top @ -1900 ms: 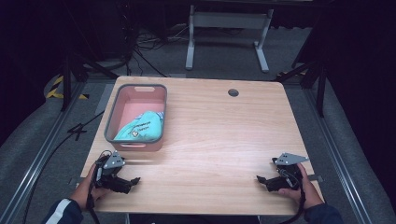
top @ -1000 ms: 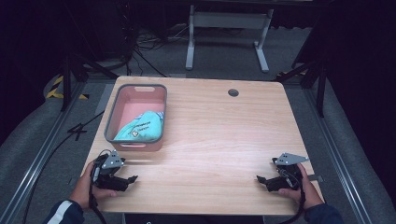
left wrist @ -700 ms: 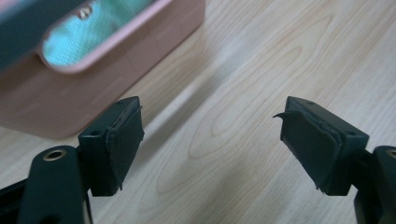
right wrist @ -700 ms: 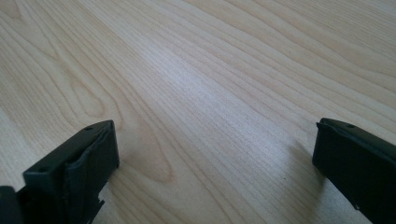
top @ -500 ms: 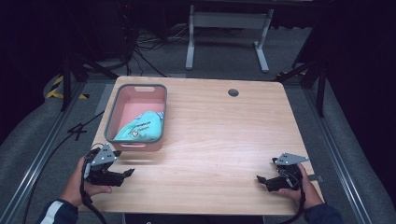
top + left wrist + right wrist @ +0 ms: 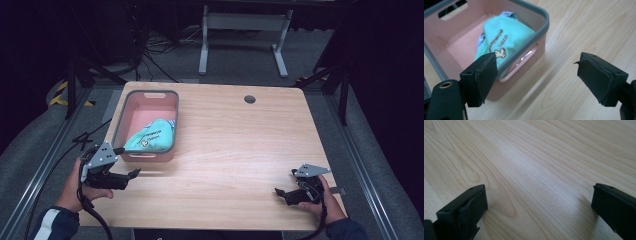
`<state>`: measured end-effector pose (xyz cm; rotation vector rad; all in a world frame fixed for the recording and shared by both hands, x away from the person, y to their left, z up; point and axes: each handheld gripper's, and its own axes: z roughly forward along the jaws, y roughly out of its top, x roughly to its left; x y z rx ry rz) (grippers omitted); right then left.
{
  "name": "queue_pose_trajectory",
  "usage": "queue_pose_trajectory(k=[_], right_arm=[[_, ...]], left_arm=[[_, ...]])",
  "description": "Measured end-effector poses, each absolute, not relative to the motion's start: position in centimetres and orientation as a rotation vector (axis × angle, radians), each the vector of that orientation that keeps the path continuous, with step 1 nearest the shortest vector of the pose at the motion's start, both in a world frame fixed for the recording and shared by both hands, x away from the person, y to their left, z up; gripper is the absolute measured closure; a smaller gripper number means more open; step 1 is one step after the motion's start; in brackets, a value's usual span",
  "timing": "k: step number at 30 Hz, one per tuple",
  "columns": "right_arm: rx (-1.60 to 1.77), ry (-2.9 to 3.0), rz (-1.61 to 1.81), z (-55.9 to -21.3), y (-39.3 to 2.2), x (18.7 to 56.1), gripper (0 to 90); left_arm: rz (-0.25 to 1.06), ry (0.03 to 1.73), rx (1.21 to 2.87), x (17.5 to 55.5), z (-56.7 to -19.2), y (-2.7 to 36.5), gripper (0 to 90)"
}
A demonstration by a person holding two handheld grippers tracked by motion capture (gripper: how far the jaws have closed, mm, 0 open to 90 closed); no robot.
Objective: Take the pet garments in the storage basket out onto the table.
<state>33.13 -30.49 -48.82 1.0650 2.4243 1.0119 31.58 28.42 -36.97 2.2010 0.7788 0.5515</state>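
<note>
Left gripper: jaws wide, just opened a little further, nothing between them, raised near the pink bin (teal cloth inside). Right gripper: jaws wide, empty, low over the table.

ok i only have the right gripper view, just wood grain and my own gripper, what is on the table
Observer: A pink bin with a grey rim sits at the far left of the table.
Operator: anything in it
Observer: A folded teal cloth with printed lettering lies inside.
Operator: where is the left gripper
Observer: The left gripper is beside the bin's near end, jaws wide with nothing between them.
</note>
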Motion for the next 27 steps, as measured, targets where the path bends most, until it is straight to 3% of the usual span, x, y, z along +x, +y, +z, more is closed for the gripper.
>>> queue_pose_trajectory(k=[12, 27], right_arm=[[1.066, 2.424, 1.012, -48.8, -30.5, 33.1, 0.6], [1.066, 2.423, 1.011, -48.8, -30.5, 33.1, 0.6]], left_arm=[[0.587, 0.768, 2.271, 34.2, -34.9, 27.3, 17.4], [0.494, 0.803, 2.385, 40.7, -34.9, 25.7, 19.2]])
